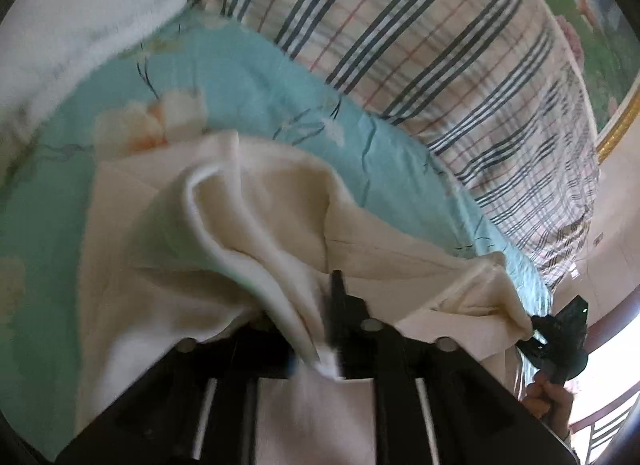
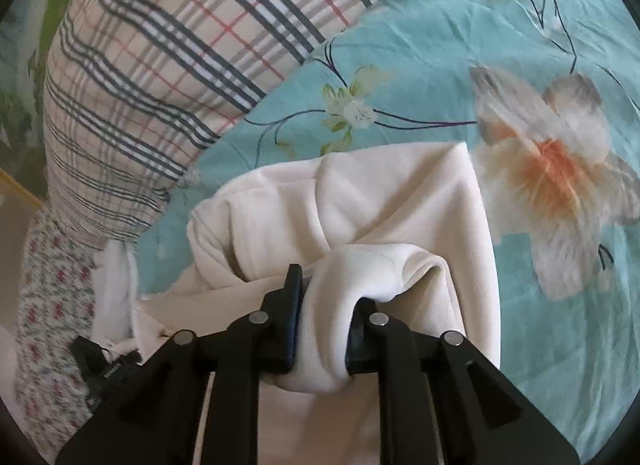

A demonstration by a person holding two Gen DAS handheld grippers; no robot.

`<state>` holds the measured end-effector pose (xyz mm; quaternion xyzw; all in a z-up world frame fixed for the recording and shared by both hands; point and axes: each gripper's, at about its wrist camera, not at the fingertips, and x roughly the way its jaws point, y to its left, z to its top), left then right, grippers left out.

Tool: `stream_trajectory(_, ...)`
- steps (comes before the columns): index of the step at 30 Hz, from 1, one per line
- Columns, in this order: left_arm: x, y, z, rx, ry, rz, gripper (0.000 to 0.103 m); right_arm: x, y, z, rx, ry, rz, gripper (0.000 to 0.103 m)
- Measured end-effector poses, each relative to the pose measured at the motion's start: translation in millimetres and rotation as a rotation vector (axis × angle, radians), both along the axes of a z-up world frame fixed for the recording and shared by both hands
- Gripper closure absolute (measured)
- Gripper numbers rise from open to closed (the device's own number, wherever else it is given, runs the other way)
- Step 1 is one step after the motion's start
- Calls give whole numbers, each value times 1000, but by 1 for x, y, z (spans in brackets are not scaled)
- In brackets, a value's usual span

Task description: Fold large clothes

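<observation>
A large cream garment (image 1: pixel 256 221) lies bunched and partly lifted over a turquoise flowered bedsheet (image 1: pixel 256 77). My left gripper (image 1: pixel 316 329) is shut on a folded edge of it; cloth drapes over the left finger and hides it. In the left wrist view my right gripper (image 1: pixel 548 333) pinches the garment's far right corner, with a hand below it. In the right wrist view the right gripper (image 2: pixel 324 317) is shut on a thick roll of the cream garment (image 2: pixel 360 205), which stretches ahead over the sheet (image 2: pixel 440 45).
A plaid pillow or quilt (image 1: pixel 420 37) lies along the far side of the bed, also in the right wrist view (image 2: pixel 160 57). A white fluffy blanket (image 1: pixel 80 13) sits far left. A gold-framed picture (image 1: pixel 616 129) and a window are at the right.
</observation>
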<state>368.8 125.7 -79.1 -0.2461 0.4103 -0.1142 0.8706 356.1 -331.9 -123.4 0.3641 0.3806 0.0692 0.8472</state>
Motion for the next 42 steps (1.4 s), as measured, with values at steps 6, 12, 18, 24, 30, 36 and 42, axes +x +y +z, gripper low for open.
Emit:
stream_trajectory(6, -54, -14, 32, 6, -80, -11, 52, -31, -11, 37, 8, -115, -21, 55)
stream_trajectory(12, -94, -64, 18, -5, -66, -150, 52, -66, -3, 51, 3, -200, -11, 45)
stream_trajectory(18, -79, -108, 1, 78, -27, -258, 50, -56, 80, 32, -298, -72, 368, 45)
stream_trajectory(24, -24, -81, 5, 153, -37, -134, 50, -18, 115, 30, -539, -81, 395, 45)
stream_trajectory(30, 16, -5, 3, 116, -9, 121, 50, 25, 35, 33, -314, -82, 36, 45)
stream_trajectory(36, 22, 45, 9, 51, -20, 277, 51, 22, -17, 24, -133, -75, -163, 45)
stream_trajectory(42, -16, 71, 31, 24, -36, 331, 49, -8, -21, 37, -147, -68, -159, 45)
